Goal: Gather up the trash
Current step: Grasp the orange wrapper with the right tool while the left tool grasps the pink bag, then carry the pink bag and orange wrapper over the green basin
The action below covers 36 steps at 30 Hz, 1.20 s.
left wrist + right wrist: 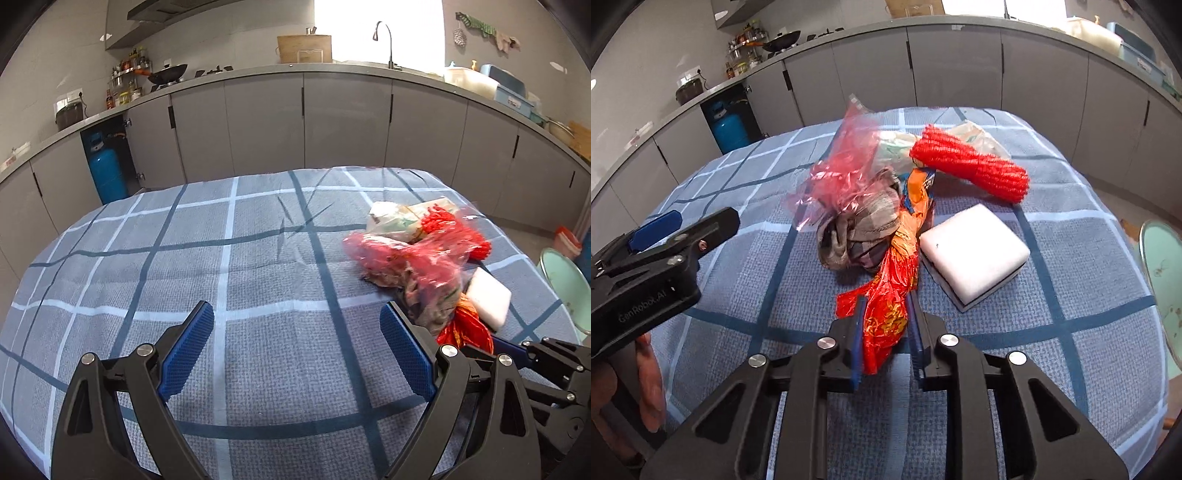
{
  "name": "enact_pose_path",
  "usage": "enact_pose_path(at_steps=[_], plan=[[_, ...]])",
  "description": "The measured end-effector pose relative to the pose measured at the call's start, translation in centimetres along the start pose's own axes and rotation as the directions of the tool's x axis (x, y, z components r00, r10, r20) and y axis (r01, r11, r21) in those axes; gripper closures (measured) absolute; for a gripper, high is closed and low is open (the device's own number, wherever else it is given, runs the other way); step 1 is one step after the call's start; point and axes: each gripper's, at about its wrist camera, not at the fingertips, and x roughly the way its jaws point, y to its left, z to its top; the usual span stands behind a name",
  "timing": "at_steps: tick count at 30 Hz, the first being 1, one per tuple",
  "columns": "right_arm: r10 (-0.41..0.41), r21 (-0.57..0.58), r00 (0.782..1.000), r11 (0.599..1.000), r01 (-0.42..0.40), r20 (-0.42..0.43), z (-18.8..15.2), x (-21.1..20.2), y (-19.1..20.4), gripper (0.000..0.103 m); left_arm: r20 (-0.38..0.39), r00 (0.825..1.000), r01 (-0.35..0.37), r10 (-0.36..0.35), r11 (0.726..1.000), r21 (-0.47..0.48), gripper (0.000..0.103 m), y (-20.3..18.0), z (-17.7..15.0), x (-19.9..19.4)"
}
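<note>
Pinching the near end of a crumpled red-and-orange foil wrapper (892,291), the right gripper (886,314) has its two blue pads pressed in from either side, with the wrapper bunched between them and trailing away toward twelve o'clock into the heap. No earlier view is at hand, so only the clamp itself can be told.

At the far end of that wrapper lies a wadded grey-brown checked cloth (862,230), touching it at about eleven o'clock from the jaws. A torn piece of pink see-through plastic film (846,173) stands up over the cloth. Farther back, at one o'clock, a roll of red plastic mesh netting (971,166) rests across a pale printed plastic bag (897,151). Just beside the wrapper at two o'clock sits a white foam block with a dark underside (973,253).

All of it lies on a table covered by a blue-grey checked cloth (746,280).

The left gripper (297,332) hangs over bare tablecloth with its blue pads spread wide and nothing between them; the trash heap lies at two o'clock from it, close by its right-hand finger. In the right wrist view it shows at nine o'clock.
</note>
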Motion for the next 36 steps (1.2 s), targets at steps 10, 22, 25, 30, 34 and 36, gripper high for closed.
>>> enact_pose_path(at_steps=[10, 22, 25, 30, 34, 36], plan=[[-0.026, 0.024, 0.993, 0.999, 0.023, 0.117, -0.2, -4.2, -1.8, 0.086, 0.004, 0.999, 0.037, -0.037, 0.999, 0.031, 0.013, -2.3, 0.4, -1.2], [-0.001, 0.035, 0.991, 0.999, -0.003, 0.133, -1.3, -5.6, -2.8, 0.086, -0.093, 0.996, 0.003, 0.000, 0.999, 0.034, 0.030, -3.1, -1.0, 3.2], [0.001, 0.024, 0.991, 1.000, -0.005, 0.135, -1.3, -5.6, -2.5, 0.086, -0.130, 0.991, 0.035, -0.030, 0.999, 0.036, 0.049, -3.0, -1.2, 3.9], [0.001, 0.021, 0.990, 1.000, -0.004, 0.141, -1.4, -5.8, -2.5, 0.086, -0.158, 0.984, 0.088, -0.081, 0.996, 0.034, 0.093, -2.9, -1.4, 4.0], [-0.002, 0.023, 0.988, 1.000, -0.002, 0.153, -1.5, -6.4, -2.5, 0.086, -0.118, 0.991, 0.074, -0.066, 0.995, 0.068, 0.095, -2.8, -1.2, 2.5], [-0.003, 0.023, 0.987, 1.000, -0.001, 0.162, -1.5, -6.7, -2.6, 0.086, -0.087, 0.995, 0.063, -0.056, 0.995, 0.082, 0.096, -2.7, -0.8, 1.4]])
